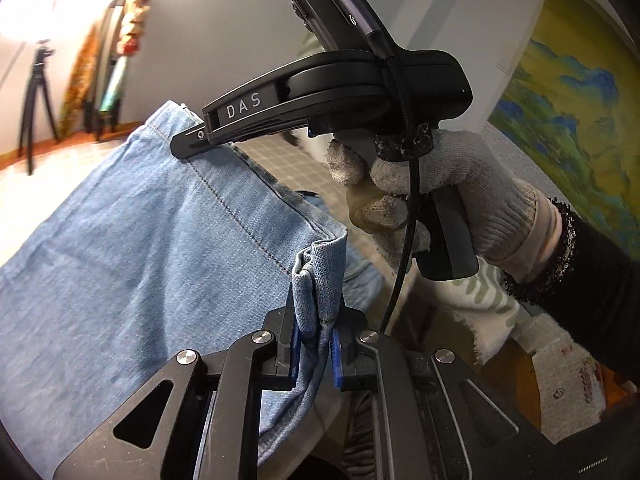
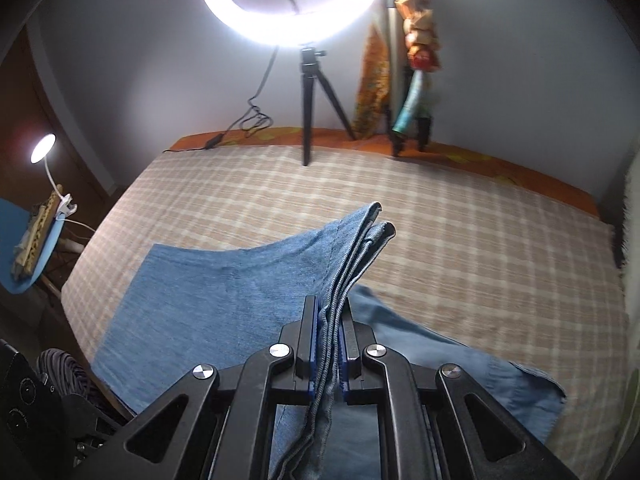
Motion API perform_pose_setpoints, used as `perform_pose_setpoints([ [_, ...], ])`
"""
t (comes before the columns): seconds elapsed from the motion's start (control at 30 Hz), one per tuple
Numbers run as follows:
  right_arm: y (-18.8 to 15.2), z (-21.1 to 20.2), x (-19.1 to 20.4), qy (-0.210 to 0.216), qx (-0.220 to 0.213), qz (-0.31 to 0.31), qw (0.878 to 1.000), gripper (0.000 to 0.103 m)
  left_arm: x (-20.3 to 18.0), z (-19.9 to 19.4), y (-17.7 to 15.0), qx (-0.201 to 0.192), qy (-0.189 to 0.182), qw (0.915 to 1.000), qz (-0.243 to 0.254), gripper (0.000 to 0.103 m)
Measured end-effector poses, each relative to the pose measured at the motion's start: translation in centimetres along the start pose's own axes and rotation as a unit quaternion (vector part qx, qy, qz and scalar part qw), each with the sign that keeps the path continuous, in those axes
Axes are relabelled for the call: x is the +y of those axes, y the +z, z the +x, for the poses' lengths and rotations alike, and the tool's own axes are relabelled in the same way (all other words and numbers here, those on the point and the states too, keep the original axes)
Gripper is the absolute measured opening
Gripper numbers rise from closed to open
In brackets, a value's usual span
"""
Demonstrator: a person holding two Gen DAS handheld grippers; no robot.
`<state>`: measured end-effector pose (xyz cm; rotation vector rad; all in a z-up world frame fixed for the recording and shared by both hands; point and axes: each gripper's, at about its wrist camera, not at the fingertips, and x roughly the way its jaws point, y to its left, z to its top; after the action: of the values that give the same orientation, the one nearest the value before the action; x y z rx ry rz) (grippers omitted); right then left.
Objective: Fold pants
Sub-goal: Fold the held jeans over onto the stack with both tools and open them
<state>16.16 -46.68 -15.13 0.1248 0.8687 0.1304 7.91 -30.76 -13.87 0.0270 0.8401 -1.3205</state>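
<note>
Left gripper (image 1: pixel 316 344) clamped on a bunched edge of the jeans (image 1: pixel 120 248); right gripper (image 2: pixel 327 344) clamped on stacked denim edges. Jeans lifted over the plaid bedcover (image 2: pixel 460 232), lower part cut off by the frame. Gloved hand (image 1: pixel 448 200) holds the right gripper; ring light (image 2: pixel 292 0) behind.
</note>
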Motion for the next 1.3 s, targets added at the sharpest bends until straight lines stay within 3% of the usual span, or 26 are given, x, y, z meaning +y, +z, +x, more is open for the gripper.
perform_pose_setpoints([
  [0.4,-2.8,-2.9,-7.7,-0.055,0.000,0.051,0.997,0.005,-3.1,5.5,1.5,0.031,-0.050,0.9977,0.034,0.010],
  [0.73,-5.5,-0.4,-11.8,-0.075,0.035,0.073,0.994,0.005,-3.1,9.2,1.2,0.069,-0.057,0.9956,0.027,0.010],
  [1.07,-7.1,3.0,-12.7,-0.093,0.073,0.066,0.991,0.007,-2.6,6.3,0.4,0.084,-0.050,0.9950,0.017,0.014],
  [1.13,-7.1,3.1,-12.6,-0.103,0.077,0.062,0.990,0.010,-2.2,5.3,0.3,0.079,-0.050,0.9955,0.010,0.014],
  [1.2,-7.1,2.9,-12.6,-0.120,0.080,0.058,0.988,0.027,-1.8,3.9,0.1,0.071,-0.039,0.9966,0.008,0.014],
  [1.3,-7.2,1.5,-12.3,-0.141,0.074,0.044,0.986,0.032,-0.3,1.4,-0.6,0.061,-0.019,0.9980,-0.006,0.014],
])
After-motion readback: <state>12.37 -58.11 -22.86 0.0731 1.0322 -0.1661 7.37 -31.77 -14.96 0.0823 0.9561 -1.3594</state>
